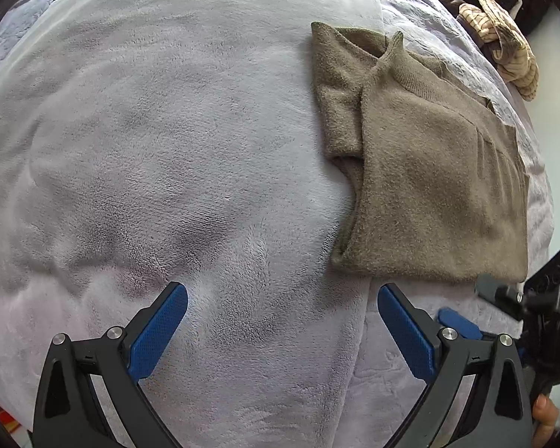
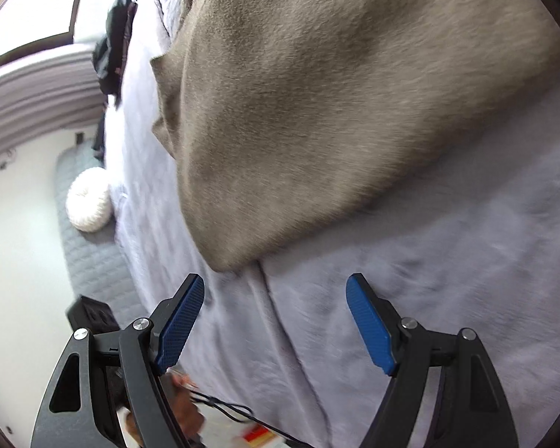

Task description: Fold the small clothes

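An olive-brown knit garment (image 1: 425, 164) lies folded into a rough rectangle on a pale lilac fleece blanket (image 1: 168, 149), right of centre in the left wrist view. My left gripper (image 1: 282, 295) is open and empty, hovering over the bare blanket just below and left of the garment's near corner. The right gripper's blue finger and black body (image 1: 459, 323) show at the lower right. In the right wrist view the same garment (image 2: 336, 104) fills the upper part. My right gripper (image 2: 276, 285) is open and empty, just short of its rounded near corner.
A pile of striped beige and dark clothes (image 1: 500, 30) lies at the blanket's far right edge. The right wrist view shows the bed's edge, a white round cushion (image 2: 89, 201) on a grey quilted mat, dark clothing (image 2: 114, 48) and a black cable (image 2: 235, 408) below.
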